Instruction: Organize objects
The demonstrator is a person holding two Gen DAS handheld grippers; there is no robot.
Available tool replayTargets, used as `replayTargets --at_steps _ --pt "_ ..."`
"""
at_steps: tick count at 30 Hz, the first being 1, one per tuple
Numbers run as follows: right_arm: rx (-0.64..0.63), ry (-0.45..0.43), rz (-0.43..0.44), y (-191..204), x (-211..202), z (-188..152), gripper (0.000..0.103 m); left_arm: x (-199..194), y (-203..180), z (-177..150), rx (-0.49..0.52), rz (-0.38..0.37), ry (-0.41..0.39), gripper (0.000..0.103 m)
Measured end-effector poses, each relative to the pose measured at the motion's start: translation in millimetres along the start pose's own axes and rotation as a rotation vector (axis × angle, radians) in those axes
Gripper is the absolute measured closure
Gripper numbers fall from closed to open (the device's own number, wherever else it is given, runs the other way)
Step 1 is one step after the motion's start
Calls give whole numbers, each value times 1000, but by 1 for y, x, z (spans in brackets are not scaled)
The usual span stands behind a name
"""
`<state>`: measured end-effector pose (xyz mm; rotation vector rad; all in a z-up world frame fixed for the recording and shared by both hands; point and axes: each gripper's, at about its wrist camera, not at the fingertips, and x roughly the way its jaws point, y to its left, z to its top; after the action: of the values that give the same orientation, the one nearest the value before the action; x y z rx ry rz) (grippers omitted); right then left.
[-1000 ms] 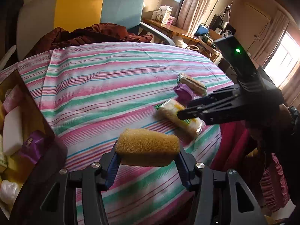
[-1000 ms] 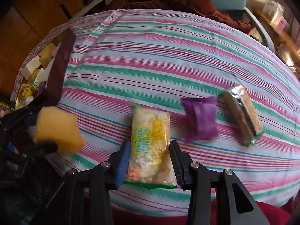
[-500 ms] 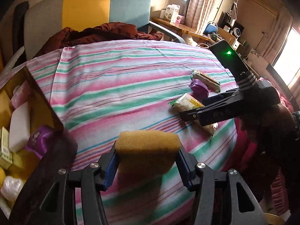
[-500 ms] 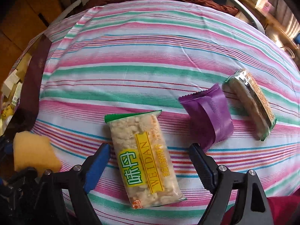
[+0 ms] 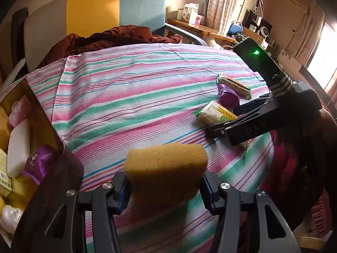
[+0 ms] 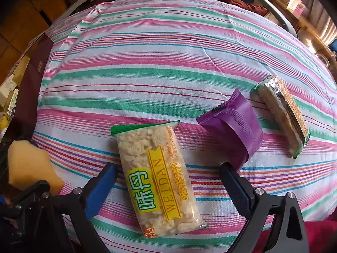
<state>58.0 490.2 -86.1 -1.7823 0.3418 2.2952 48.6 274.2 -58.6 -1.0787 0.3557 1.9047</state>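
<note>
My left gripper (image 5: 165, 186) is shut on a yellow sponge (image 5: 165, 168) and holds it above the striped tablecloth (image 5: 126, 97); the sponge also shows in the right wrist view (image 6: 29, 166). My right gripper (image 6: 168, 181) is open, its jaws wide on either side of a clear rice-cracker packet (image 6: 158, 179) lying on the cloth. A purple packet (image 6: 233, 126) and a green-edged snack bar (image 6: 282, 113) lie to its right. In the left wrist view the right gripper (image 5: 223, 126) sits over the cracker packet (image 5: 212, 113).
An open cardboard box (image 5: 40, 113) with several soaps and packets stands at the table's left edge. A chair (image 5: 94, 12) with a brown garment (image 5: 109, 40) stands behind the table. A side table (image 5: 202, 29) with cartons is at the back right.
My right gripper has opened wide and moved closer over the cracker packet. My left gripper, still holding the sponge, has shifted a little; the box shows more.
</note>
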Motion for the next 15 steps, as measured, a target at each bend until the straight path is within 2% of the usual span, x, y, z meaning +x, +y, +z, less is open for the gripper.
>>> replayTargets --at_steps 5,15 --pt "-4 -2 -14 1 -1 0 5 -6 3 -3 -19 26 -17 48" --pt "5 17 -23 3 1 -5 0 -45 5 3 4 116 -135 48"
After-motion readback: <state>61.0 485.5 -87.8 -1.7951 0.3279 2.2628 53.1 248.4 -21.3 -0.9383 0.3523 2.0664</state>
